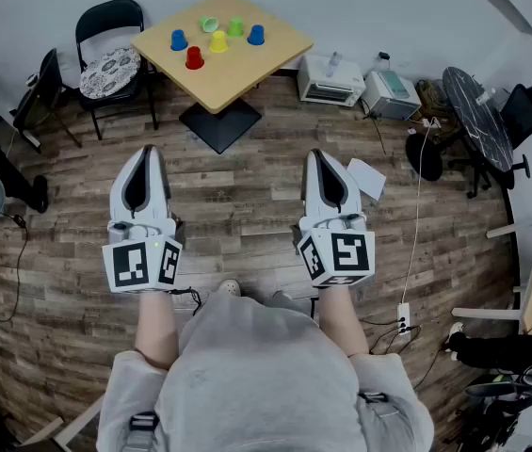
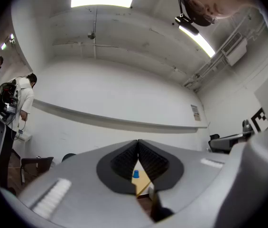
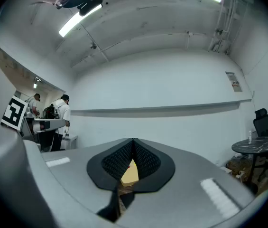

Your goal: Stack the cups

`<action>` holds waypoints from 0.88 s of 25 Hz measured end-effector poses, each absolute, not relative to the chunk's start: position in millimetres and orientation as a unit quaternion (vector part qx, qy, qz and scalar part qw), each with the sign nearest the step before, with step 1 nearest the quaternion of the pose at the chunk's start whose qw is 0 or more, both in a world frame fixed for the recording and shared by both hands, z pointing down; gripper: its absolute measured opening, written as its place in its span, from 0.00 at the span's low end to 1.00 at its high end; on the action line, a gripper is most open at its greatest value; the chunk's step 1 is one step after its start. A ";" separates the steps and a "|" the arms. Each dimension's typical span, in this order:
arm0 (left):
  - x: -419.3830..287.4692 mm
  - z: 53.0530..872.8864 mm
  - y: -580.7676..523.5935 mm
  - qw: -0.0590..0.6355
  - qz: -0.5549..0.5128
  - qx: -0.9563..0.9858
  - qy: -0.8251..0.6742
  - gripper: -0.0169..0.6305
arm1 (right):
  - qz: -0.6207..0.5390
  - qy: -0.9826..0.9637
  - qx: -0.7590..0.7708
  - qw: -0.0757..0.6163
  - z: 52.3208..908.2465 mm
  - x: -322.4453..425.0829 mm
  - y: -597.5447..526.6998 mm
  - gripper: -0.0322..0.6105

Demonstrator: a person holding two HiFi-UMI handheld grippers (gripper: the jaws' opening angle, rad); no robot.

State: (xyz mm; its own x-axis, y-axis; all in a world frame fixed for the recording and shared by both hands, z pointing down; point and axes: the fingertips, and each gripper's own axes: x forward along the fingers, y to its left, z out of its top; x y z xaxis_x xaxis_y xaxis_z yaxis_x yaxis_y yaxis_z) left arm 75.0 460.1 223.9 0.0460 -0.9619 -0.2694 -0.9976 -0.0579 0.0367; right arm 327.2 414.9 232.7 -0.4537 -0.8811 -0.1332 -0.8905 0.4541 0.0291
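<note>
Both grippers are held out level over the wood floor (image 1: 247,215), side by side and apart, pointing toward the table (image 1: 247,78).

Left gripper (image 1: 145,151): in its own view the ribbed pads (image 2: 124,159) meet at the tips, so it is closed with nothing gripped. Only a narrow wedge of gap shows below the contact point.

Right gripper (image 1: 319,154): the same reading. In its own view the pads (image 3: 117,160) touch at the tips, closed and empty.

The cups sit in a loose cluster on the far half of the tan square table, well ahead of both sets of tips and untouched:
- left blue cup (image 1: 179,40)
- red cup (image 1: 194,58), nearest me
- yellow cup (image 1: 218,41), in the middle
- pale green cup (image 1: 209,24) and green cup (image 1: 235,27), toward the back
- right blue cup (image 1: 256,35)

None is stacked on another. The cluster lies between the two grippers' lines of aim, nearer the left one's.

Through the left gripper's (image 2: 137,144) wedge I see a strip of tabletop (image 2: 144,183) and a blue cup (image 2: 135,175); I cannot tell which of the two it is. Through the right gripper's (image 3: 133,141) wedge only tan tabletop (image 3: 130,172) is clear.

Surroundings:
- a black folding chair (image 1: 110,55) left of the table
- two white appliances (image 1: 331,80) on the floor to its right
- a dark round table (image 1: 477,111) further right
</note>
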 end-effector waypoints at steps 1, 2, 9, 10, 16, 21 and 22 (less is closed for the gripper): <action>72.7 224.0 459.9 0.079 0.113 -0.719 0.682 0.12 | 0.048 0.851 -0.521 0.049 232.2 325.2 414.8 0.05; 70.6 224.1 459.6 0.078 0.113 -0.719 0.682 0.12 | 0.048 0.851 -0.521 0.049 231.7 323.3 414.6 0.05; 57.4 223.5 457.4 0.080 0.113 -0.722 0.678 0.12 | 0.050 0.848 -0.525 0.051 230.4 309.8 414.5 0.05; 54.8 223.4 457.9 0.080 0.113 -0.723 0.677 0.12 | 0.050 0.847 -0.526 0.050 230.7 307.3 415.4 0.05; 45.0 228.1 457.8 0.079 0.115 -0.727 0.673 0.12 | 0.040 0.840 -0.538 0.058 235.9 301.8 415.2 0.05; 50.4 230.0 446.1 0.080 0.108 -0.731 0.669 0.12 | 0.039 0.838 -0.542 0.048 240.7 305.3 404.4 0.05; 50.4 230.0 443.4 0.081 0.107 -0.731 0.669 0.12 | 0.041 0.838 -0.542 0.045 241.6 304.8 400.6 0.05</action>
